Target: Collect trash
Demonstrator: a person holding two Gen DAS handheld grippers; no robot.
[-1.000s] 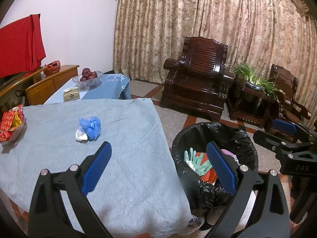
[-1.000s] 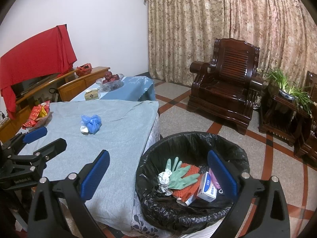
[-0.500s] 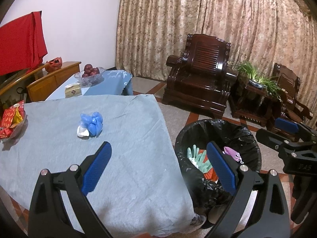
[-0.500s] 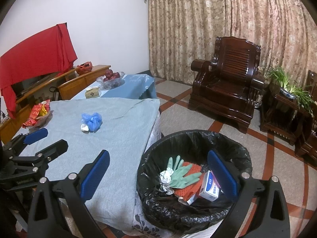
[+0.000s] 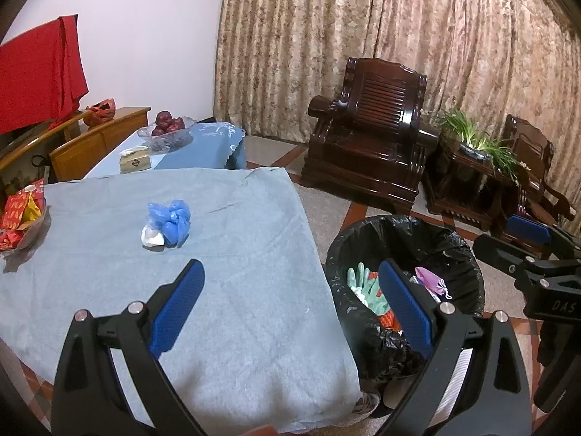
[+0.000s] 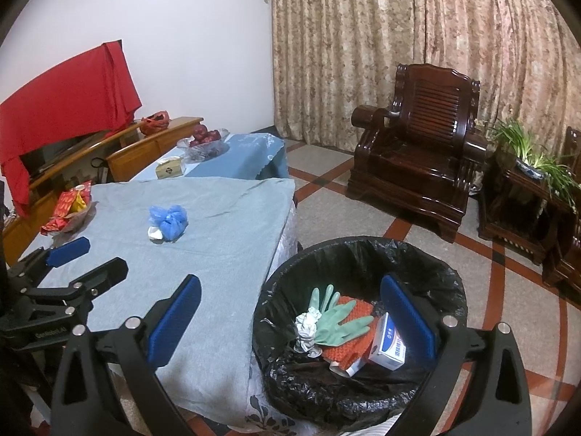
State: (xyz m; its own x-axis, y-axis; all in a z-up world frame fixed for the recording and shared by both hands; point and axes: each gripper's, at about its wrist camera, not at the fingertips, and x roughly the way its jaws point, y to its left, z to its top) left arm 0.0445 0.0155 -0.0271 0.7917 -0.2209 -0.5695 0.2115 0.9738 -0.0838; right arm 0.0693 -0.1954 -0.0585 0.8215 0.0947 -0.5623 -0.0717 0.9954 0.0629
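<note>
We see the left gripper (image 5: pixel 288 301) with its blue pads (image 5: pixel 178 303) spread wide and empty over the grey tablecloth (image 5: pixel 236 327), and the right gripper (image 6: pixel 290 314) likewise spread and empty, its right pad over the black-lined bin (image 6: pixel 363 254). Ahead and left of both pairs of fingers, well apart from them, a crumpled blue bag (image 5: pixel 170 219) lies on the cloth against a white scrap (image 5: pixel 150 238) it partly hides; bunched up, it shows us no clear long axis. The bin holds green gloves (image 6: pixel 336 318), a wad of paper (image 6: pixel 307 328) and a small box (image 6: pixel 388 343), its lower contents lost in dark folds.
</note>
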